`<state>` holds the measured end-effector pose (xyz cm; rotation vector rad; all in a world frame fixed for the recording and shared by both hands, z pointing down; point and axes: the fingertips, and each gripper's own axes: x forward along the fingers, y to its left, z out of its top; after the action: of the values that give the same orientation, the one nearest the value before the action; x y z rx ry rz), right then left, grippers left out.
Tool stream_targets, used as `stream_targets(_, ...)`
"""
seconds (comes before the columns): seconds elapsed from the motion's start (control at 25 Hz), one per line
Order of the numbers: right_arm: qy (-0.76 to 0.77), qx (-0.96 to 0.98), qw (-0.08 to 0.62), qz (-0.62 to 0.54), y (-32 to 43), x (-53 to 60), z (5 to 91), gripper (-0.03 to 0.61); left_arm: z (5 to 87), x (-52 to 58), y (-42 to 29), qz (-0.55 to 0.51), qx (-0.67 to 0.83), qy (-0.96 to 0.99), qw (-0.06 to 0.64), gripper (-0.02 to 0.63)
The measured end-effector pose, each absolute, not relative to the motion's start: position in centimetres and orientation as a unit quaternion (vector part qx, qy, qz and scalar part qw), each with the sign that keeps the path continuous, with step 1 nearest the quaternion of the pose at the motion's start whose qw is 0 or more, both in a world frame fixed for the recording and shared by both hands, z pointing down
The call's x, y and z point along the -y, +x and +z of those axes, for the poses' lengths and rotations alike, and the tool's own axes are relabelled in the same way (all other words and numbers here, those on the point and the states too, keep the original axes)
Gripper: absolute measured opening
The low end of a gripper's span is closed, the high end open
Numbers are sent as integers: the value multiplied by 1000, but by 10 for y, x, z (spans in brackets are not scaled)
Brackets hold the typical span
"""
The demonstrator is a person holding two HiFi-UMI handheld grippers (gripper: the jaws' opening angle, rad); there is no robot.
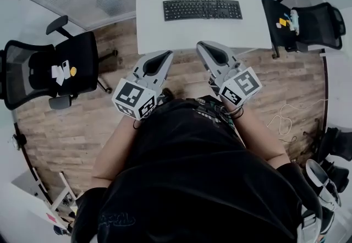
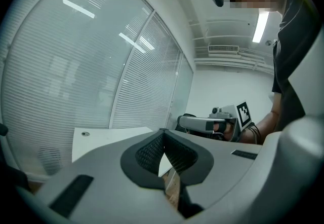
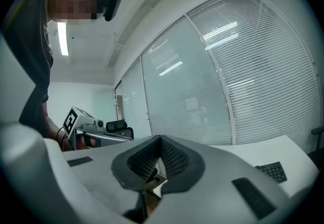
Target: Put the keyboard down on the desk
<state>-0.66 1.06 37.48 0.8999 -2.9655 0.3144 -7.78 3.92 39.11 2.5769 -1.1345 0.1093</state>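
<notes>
**Both tongs closed, keyboard (image 1: 202, 9) flat on desk (image 1: 165, 36)**

The black rectangular keyboard lies on the smooth white desk. The left gripper (image 1: 164, 56) and right gripper (image 1: 203, 47), grey wedge shapes, hover short of its near edge, jaws pressed together, empty.

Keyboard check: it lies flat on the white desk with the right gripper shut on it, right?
Not quite. The keyboard does lie flat on the white desk, but the right gripper is shut on nothing, apart from the keyboard near the desk's front edge. The head view shows it.
</notes>
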Motion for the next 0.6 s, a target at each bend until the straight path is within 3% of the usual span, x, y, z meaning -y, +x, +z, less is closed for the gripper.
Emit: stream_targets(0.6,245,963,16,108,80,-60,374,23,389,-80,30,30,422,890,171,15)
